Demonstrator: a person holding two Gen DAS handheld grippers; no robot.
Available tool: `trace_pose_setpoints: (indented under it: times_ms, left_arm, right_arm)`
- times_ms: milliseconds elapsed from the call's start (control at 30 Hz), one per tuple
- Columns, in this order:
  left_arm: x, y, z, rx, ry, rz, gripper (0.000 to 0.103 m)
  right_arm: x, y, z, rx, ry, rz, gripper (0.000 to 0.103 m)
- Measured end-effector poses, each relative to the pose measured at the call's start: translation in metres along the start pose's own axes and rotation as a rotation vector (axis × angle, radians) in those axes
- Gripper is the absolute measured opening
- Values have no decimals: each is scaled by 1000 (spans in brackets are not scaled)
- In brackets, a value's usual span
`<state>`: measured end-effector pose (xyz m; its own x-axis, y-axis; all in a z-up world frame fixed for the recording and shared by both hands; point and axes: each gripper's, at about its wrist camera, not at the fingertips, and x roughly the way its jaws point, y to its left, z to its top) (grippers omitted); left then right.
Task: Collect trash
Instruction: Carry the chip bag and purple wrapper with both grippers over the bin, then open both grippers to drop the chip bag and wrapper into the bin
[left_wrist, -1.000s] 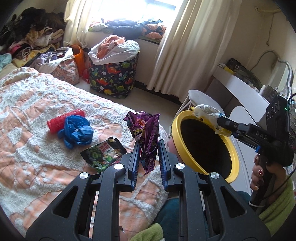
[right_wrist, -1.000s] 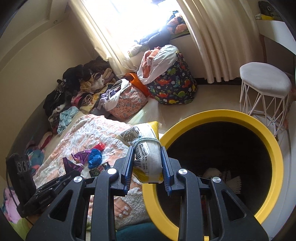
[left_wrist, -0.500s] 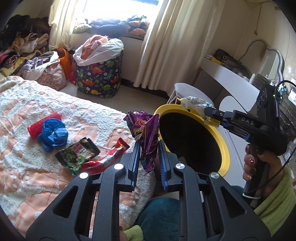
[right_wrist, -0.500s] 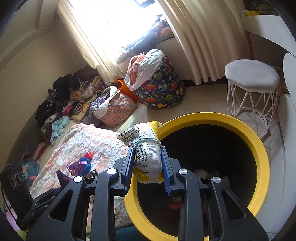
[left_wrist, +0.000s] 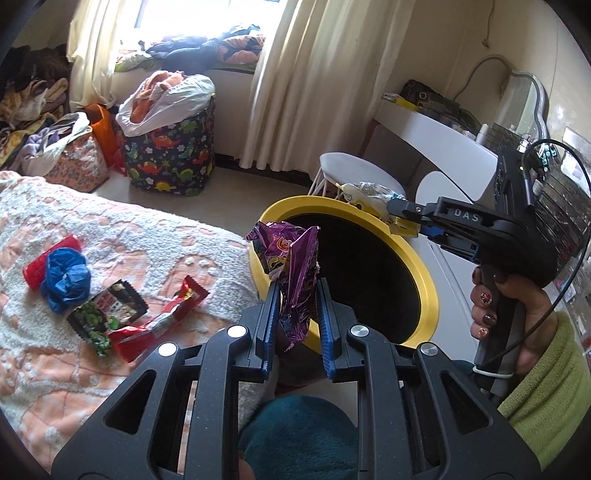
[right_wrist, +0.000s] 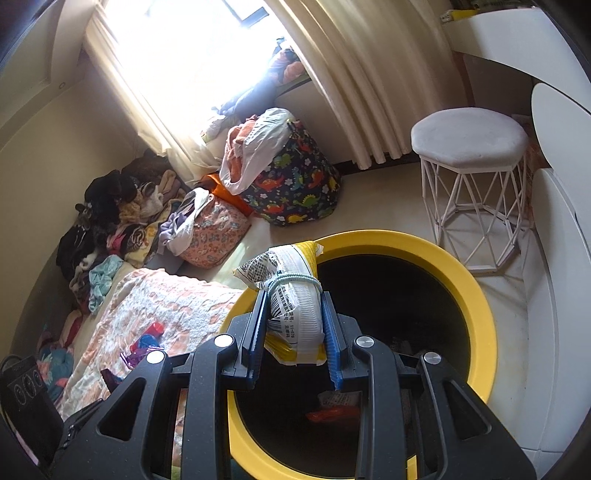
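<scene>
Left wrist view: we're at the drop-off step, w/ both hands carrying trash to the bin (left_wrist: 428, 295). Our left gripper (left_wrist: 295, 314) has its fingers (left_wrist: 266, 317) nearly together, clamped on a purple wrapper (left_wrist: 291, 273), which stands up between them just at the bin's near rim, not yet over the mouth. Right gripper (left_wrist: 397, 218) shows at the bin's far rim, gripping a white-yellow packet (left_wrist: 365, 192). More trash lies on the bed (left_wrist: 147, 236), left of the bin: red tube (left_wrist: 48, 258), blue bag (left_wrist: 66, 277), green packet (left_wrist: 107, 314), red wrapper (left_wrist: 162, 321).

Right wrist view: right gripper (right_wrist: 295, 321) fingers (right_wrist: 330, 336) are a bit apart but pressed on the packet (right_wrist: 295, 306), tied round w/ a band. Packet hangs over the bin (right_wrist: 476, 295) mouth, near its bed-side rim. Some trash already sits inside at the bottom.

Next, we judge: the right hand is about placed to let go, so spread fingers & let the packet fall. Left needs to come further over the opening before release, else the light wrapper may catch the rim or land on the bed. Then back for the 4 bed items.
</scene>
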<state>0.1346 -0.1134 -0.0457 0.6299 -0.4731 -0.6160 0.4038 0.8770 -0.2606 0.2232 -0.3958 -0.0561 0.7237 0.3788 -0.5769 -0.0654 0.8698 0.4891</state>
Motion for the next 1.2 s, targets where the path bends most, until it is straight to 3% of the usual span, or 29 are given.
trace_pose_setpoints:
  times_ms: [633, 1000, 1100, 1167, 1200]
  left_arm:
    - [44, -43, -7, 103, 86, -55, 14]
    - [73, -46, -6, 94, 141, -67, 14]
    - [81, -47, -4, 91, 148, -70, 15]
    - [82, -46, -5, 89, 144, -58, 22]
    - [82, -44, -5, 78, 142, -53, 43]
  right_arm:
    - [-1, -30, -3, 89, 13, -48, 27]
    - [0, -40, -6, 128, 26, -62, 27]
    - [0, -41, -5, 131, 30, -54, 32]
    - [-1, -41, -4, 137, 13, -64, 49]
    - [-3, -40, -4, 142, 4, -64, 65]
